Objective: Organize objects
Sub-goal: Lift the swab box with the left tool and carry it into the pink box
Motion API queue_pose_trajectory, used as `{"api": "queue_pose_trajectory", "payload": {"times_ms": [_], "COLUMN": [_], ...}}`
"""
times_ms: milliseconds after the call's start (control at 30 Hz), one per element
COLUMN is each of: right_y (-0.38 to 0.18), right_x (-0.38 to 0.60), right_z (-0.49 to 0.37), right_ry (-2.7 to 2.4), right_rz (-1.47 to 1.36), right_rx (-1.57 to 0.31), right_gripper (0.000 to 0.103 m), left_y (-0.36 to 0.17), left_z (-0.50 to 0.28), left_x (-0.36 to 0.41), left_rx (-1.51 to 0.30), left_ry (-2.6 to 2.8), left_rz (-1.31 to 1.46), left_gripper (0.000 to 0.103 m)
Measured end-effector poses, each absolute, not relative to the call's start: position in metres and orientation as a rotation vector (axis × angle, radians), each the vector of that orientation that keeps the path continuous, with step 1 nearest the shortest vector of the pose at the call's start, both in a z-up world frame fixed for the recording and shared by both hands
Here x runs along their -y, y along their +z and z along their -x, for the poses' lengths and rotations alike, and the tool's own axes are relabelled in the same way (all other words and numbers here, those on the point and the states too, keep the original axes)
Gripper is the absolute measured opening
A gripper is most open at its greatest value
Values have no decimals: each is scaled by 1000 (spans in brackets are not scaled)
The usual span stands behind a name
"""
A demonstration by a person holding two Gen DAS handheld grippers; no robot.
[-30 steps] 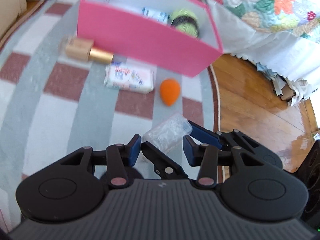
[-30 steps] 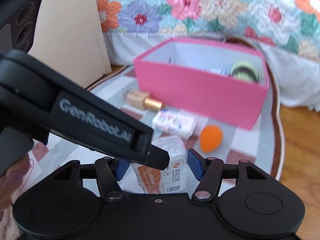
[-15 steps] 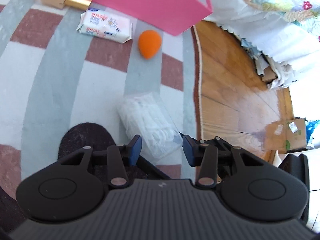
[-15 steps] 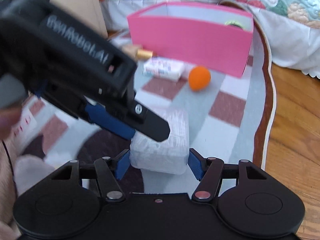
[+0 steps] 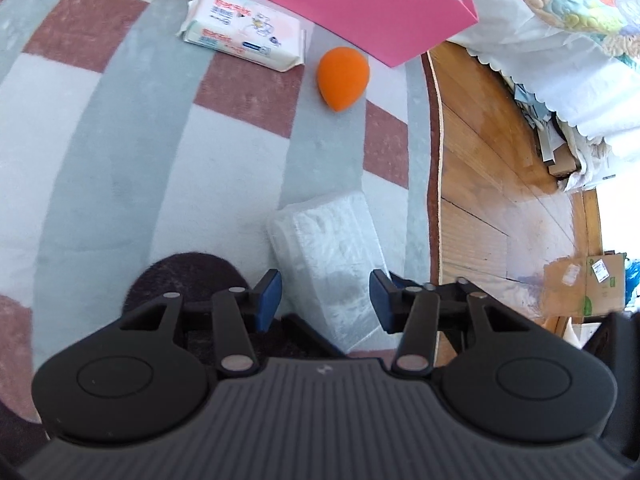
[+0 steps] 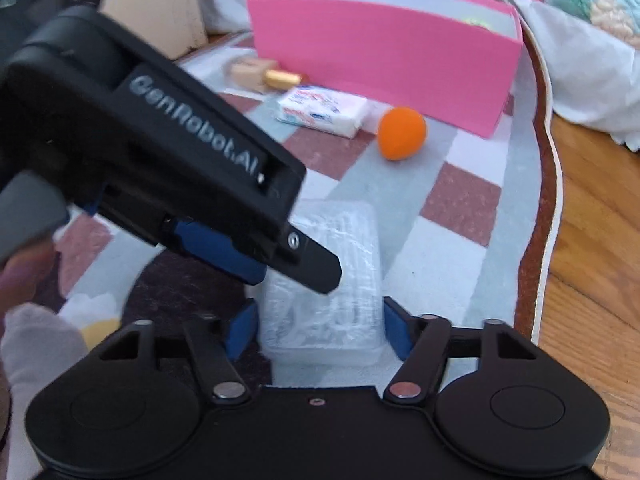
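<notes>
Since a second ago both grippers have dropped low over the rug (image 5: 120, 168), and the clear plastic pack (image 5: 328, 256), then lifted with its orange printed label showing, now lies flat on the rug with its plain side up. That pack sits well short of the pink box (image 6: 384, 68), on the near side of it, with the orange sponge (image 5: 344, 78) and the white wipes pack (image 5: 244, 30) between it and the box front; a tan and gold bottle (image 6: 264, 76) lies just beside the box's front wall.

From the right wrist view, the right gripper (image 6: 318, 328) straddles the pack's near end, blue pads close against both sides; whether they truly press it I cannot tell. The left gripper (image 5: 325, 300) stands wide, its pads apart from the pack with a gap on either side, gripping nothing. In the right wrist view it reaches across from the left, over the pack's top.

The step in hand looks like repositioning or re-gripping the pack before it goes to the box. The next move calls for a firm pinch across the pack's narrow width, then a lift high enough to clear the sponge, the wipes and the box's front wall. The thin wrapper may crumple or slip, so a squeeze near the middle seems safest.
</notes>
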State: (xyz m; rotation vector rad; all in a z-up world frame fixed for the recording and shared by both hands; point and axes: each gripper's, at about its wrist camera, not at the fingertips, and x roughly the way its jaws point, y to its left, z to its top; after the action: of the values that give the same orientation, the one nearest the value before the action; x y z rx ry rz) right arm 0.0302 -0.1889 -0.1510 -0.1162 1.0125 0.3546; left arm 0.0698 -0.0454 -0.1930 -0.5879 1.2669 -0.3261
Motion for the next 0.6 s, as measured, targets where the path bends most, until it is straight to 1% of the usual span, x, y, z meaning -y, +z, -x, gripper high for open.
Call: {"api": "queue_pose_trajectory", "payload": {"times_ms": [33,133,267,400,600], "right_y": [-151,-151,-144,-124,-76], "right_x": [188,189,193,190,172], "right_z": [-31,-34,-32,-31,-34], "right_ry": [354,346,332,337,342], "right_rz": [120,102,30,20,49], "right_rx": [-1004,-1020,-1033,-1003,-940], "right_gripper": [66,65,65,65,65], "left_y": [-195,-194,-185,-156,-97], "left_z": [-70,-70,-64,-57,-50], "left_x": [49,51,47,41,27], "left_rx": [-1262,-1246,-1227,-1169,-1067], "left_ry": [-324,-318,-322,-322,-316], "left_rz": [572,580,574,561,513], "left_gripper": [53,53,47,47,47]}}
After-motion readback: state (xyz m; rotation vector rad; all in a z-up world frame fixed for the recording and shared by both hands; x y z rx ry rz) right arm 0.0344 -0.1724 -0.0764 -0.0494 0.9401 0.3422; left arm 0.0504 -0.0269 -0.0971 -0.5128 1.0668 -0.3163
